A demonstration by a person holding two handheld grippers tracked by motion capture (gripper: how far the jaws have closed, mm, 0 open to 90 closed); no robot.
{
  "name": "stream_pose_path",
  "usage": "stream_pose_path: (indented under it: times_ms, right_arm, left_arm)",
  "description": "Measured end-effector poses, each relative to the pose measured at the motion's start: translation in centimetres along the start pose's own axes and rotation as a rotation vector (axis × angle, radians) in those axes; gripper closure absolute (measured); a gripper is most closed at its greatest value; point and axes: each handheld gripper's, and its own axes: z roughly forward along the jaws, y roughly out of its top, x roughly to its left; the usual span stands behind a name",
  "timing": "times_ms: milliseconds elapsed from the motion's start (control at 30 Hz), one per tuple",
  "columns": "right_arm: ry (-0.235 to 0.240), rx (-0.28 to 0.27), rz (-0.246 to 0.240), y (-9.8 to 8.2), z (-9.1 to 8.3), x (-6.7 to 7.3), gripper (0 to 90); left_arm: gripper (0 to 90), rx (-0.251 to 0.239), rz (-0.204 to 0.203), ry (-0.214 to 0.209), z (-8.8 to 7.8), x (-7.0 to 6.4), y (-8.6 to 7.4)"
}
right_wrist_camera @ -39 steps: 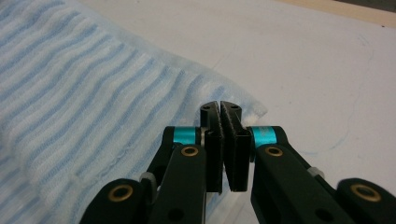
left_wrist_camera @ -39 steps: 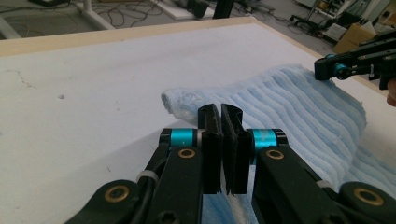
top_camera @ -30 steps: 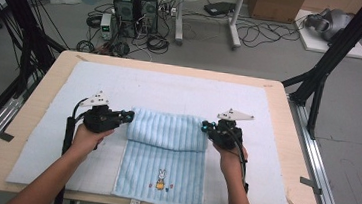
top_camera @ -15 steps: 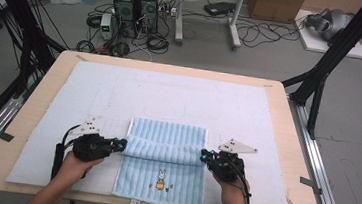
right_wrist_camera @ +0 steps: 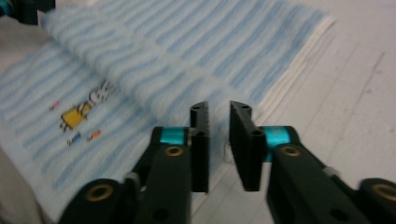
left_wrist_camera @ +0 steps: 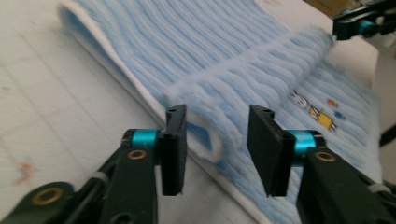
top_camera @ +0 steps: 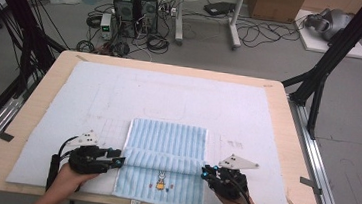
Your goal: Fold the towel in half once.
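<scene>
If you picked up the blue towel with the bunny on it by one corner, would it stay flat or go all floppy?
Probably floppy: the blue towel already bends over itself in a soft rounded fold, so it would likely droop. It looks light, thin fluffy cloth lying flat on the white mat. Its fuzzy ribbed pile should grip rather than slip, and it cannot roll or break.

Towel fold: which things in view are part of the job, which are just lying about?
In the job:
- blue striped towel, top edge folded over toward the person
- left gripper, jaws just opened, folded edge between them, not pinched
- right gripper, jaws just parted, at the fold's other end
- white mat under the towel

Lying about:
- computer towers and cables on the floor
- cardboard box
</scene>
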Motion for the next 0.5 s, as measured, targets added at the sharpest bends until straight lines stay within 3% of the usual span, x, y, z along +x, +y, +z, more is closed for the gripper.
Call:
stream_pose_path:
  times_ms: [33,167,500]
  right_arm:
    - [-0.005,-0.036,0.019,0.3,-0.1,-0.4,71.1]
    - [-0.041,-0.068,0.053,1.1,0.6,-1.7,68.4]
    - [-0.059,-0.055,0.078,3.3,4.4,-4.3,68.6]
  left_arm:
    - [53.0,-0.011,-0.005,0.009,0.0,0.2,0.2]
    - [50.9,-0.042,-0.047,0.032,-0.1,1.5,1.0]
    - [52.3,-0.071,-0.109,0.043,1.6,4.3,3.0]
